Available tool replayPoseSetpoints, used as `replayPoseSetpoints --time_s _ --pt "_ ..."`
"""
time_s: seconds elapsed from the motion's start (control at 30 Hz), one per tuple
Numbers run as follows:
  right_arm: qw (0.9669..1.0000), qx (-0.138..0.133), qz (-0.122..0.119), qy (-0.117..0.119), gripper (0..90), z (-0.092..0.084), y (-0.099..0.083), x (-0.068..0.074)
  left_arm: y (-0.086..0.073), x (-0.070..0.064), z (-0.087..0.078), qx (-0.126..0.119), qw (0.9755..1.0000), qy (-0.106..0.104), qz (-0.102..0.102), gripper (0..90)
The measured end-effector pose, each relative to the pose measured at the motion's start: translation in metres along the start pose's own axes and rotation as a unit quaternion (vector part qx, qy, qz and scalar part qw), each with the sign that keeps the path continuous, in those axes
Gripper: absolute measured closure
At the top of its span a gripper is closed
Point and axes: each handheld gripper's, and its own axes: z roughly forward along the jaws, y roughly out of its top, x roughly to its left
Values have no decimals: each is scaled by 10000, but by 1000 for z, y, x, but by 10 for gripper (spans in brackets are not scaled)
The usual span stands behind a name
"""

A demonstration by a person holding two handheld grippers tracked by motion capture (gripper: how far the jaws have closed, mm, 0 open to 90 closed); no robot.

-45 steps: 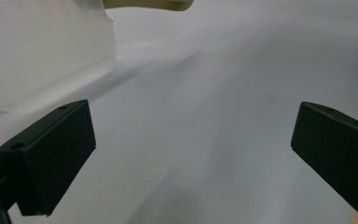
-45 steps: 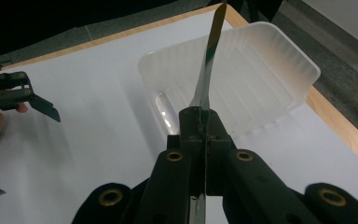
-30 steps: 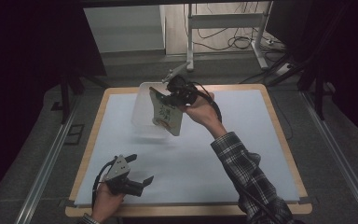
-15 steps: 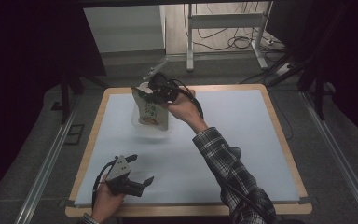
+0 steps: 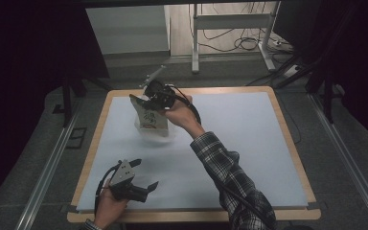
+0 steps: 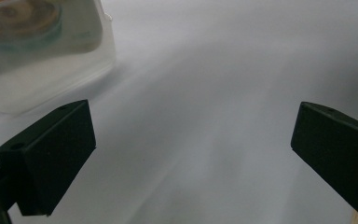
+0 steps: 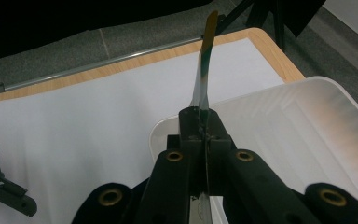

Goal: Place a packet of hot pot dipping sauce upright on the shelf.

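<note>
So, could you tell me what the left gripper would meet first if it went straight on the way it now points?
Probably nothing soon: ahead of the open left gripper lies bare white table cover. The translucent bin sits off to the upper left of its line, though depth is unclear.

Printed snack pouch (image 5: 149, 119) hanging upright over clear plastic tub (image 5: 165, 135), far-left tabletop.

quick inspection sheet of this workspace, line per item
surface: white table top with wooden rim, bare near the person
job's things: flat printed packet held by its top edge above a clear plastic tub
clutter: nothing seen
grippers: right gripper shut on the packet; left gripper open, low at the near edge
cables: black cable trails from the left gripper
surroundings: dark curtains, metal stand with floor wires behind
</note>
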Motion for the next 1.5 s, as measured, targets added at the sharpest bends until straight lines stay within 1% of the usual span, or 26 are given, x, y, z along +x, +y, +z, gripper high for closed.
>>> replayPoseSetpoints --time_s 0.07,0.23,0.27,0.3,0.33,0.37,0.43,0.47,0.5,0.53,0.6,0.63,0.67,0.77,0.8,0.83,0.93,1.07,1.2,1.27,1.43,1.5 --pt "10000 -12 9 13 891 1 -2 -1 0 0 0 11 10000 4 7 0" --pt "9999 66 52 59 888 7 -9 -3 0 0 1 29 10000 8 11 0" --pt "9998 168 21 67 883 9 -10 -3 0 0 1 30 10000 8 12 0" --pt "9998 168 21 67 883 9 -10 -3 0 0 1 30 10000 8 12 0" --pt "9994 326 -66 1 870 16 -14 -3 0 0 1 39 10000 10 14 0" --pt "9996 276 -14 47 868 18 -16 -3 0 0 1 40 10000 11 15 0" --pt "9998 174 93 24 829 19 -18 -4 0 0 1 37 10000 13 12 0" --pt "9998 174 93 24 829 19 -18 -4 0 0 1 37 10000 13 12 0" --pt "9998 134 141 31 811 18 -18 -5 0 0 0 36 10000 16 11 0" --pt "9998 122 168 -7 763 17 -18 -7 0 0 0 38 10000 15 6 0" --pt "9998 96 165 -43 731 16 -19 -7 0 0 0 38 10000 16 4 0" --pt "9998 96 165 -43 731 16 -19 -7 0 0 0 38 10000 16 4 0" --pt "9998 99 152 -71 700 14 -20 -6 0 0 1 45 10000 17 16 0" --pt "9997 105 184 -109 647 13 -23 -7 0 -1 1 50 10000 20 21 0" --pt "9997 105 184 -109 647 13 -23 -7 0 -1 1 50 10000 20 21 0" --pt "9996 107 221 -154 597 12 -26 -7 0 -1 1 55 10000 22 21 0" --pt "9994 89 247 -210 543 9 -28 -7 0 -1 1 54 10000 21 20 0" --pt "9993 3 308 -210 465 4 -30 -7 0 -1 1 58 10000 23 22 0" --pt "9990 -26 360 -268 418 0 -33 -7 0 -2 1 71 10000 29 38 0" --pt "9990 -28 368 -261 410 -1 -34 -7 0 -2 1 72 10000 28 36 0" --pt "9982 -122 545 -224 358 -6 -41 -9 0 -2 2 88 9999 25 49 0" --pt "9982 -115 551 -211 349 -8 -42 -9 0 -2 2 91 9999 25 54 0"
